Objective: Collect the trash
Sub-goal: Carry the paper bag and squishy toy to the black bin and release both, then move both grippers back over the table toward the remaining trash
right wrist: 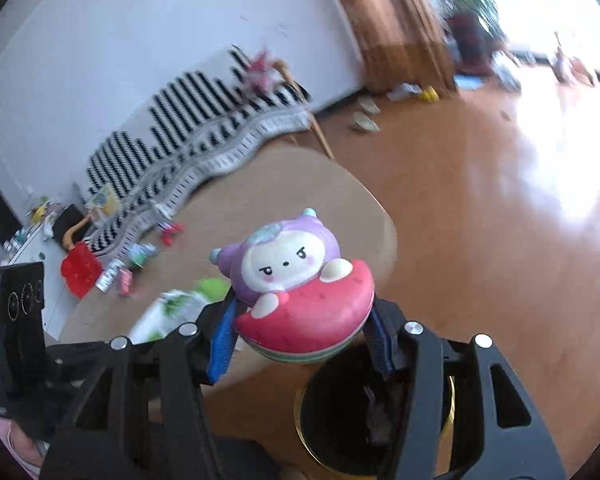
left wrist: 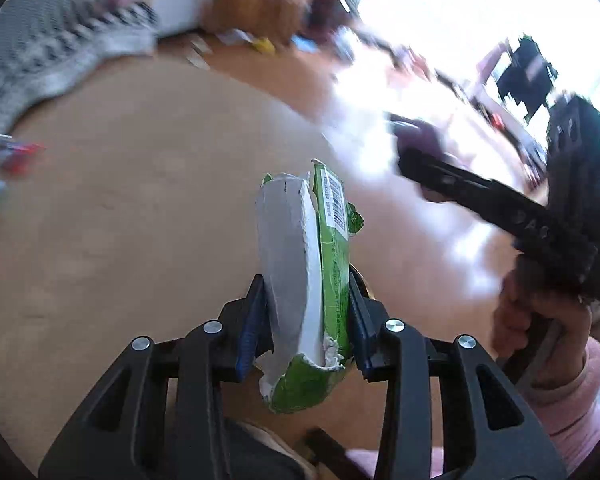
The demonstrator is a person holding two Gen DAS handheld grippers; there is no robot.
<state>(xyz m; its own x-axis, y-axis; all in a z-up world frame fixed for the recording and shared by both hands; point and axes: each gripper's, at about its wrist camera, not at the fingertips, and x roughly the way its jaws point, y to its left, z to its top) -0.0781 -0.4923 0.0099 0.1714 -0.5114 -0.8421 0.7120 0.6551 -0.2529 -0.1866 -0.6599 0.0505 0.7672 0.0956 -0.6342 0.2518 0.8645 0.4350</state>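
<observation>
A: What are we holding in the left gripper (left wrist: 308, 300)?

B: We are clamping a torn green carton (left wrist: 320, 264) between its blue pads (left wrist: 250, 332). The carton is standing up between the jaws, its grey inside facing left and a barcode label showing near the top edge. The bottom end is ragged and hanging below the pads.

A: And the right gripper (right wrist: 300, 320)?

B: We are squeezing a soft toy (right wrist: 296, 280) there, a purple figure with a white face hugging a red watermelon slice. The blue pads (right wrist: 222, 340) are pressing on the slice from both sides, so the jaws are standing about half wide around it.

A: What are we seeing underneath?

B: In the right wrist view a black bin (right wrist: 376, 412) with a gold rim is sitting just below the toy, partly hidden behind the gripper. Beyond it a round tan table (right wrist: 340, 196) is carrying more litter: a white and green wrapper (right wrist: 172, 312) just left of the gripper, small cans and packets (right wrist: 120, 276) near the far edge, and a red piece (right wrist: 80, 272) beside them.

A: Is the other hand showing anywhere?

B: Yes, in the left wrist view a hand (left wrist: 540, 320) in a pink sleeve (left wrist: 572, 392) is gripping the right gripper's handle at the right side, over the sunlit wooden floor (left wrist: 440, 216). That view is blurring, so the small things along the wall are not readable.
</observation>
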